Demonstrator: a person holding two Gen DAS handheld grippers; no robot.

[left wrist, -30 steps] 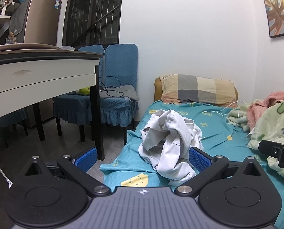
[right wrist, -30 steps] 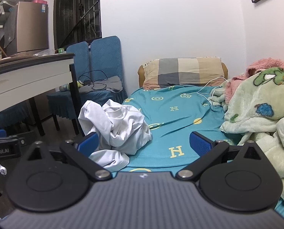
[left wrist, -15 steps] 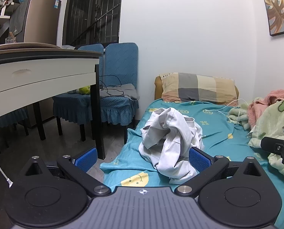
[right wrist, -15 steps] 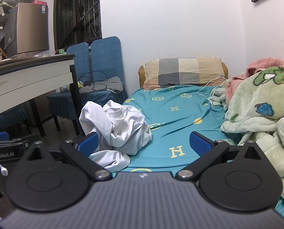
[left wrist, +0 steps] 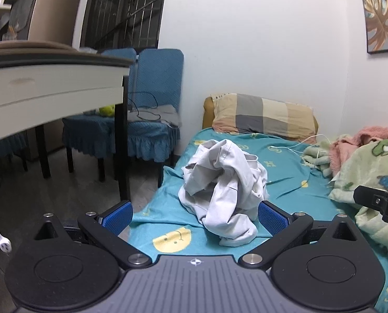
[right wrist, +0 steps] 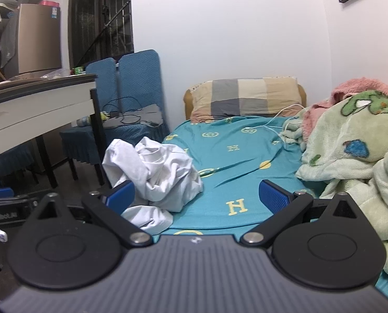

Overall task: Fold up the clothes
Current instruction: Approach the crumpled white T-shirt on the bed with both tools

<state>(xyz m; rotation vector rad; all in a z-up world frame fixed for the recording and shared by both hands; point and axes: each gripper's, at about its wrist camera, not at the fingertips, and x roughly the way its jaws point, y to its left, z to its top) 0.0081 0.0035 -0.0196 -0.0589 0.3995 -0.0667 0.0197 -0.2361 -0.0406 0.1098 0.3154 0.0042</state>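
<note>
A crumpled white garment [left wrist: 225, 182] lies in a heap on the teal bed sheet [left wrist: 285, 172] near the bed's left edge; it also shows in the right wrist view [right wrist: 154, 174]. My left gripper [left wrist: 194, 215] is open and empty, just short of the heap, its blue pads apart. My right gripper [right wrist: 196, 195] is open and empty over the sheet [right wrist: 233, 156], with the heap at its left finger. The right gripper's body shows at the right edge of the left wrist view [left wrist: 382, 203].
A checked pillow [left wrist: 264, 117] lies at the bed's head. Green and pink blankets [right wrist: 350, 146] pile along the right side, with a white cable [right wrist: 280, 120]. A white desk [left wrist: 50, 88] and blue chairs [left wrist: 152, 120] stand left of the bed.
Both grippers have drifted slightly; the garment sits a little higher in the left wrist view. Both stay open and empty.
</note>
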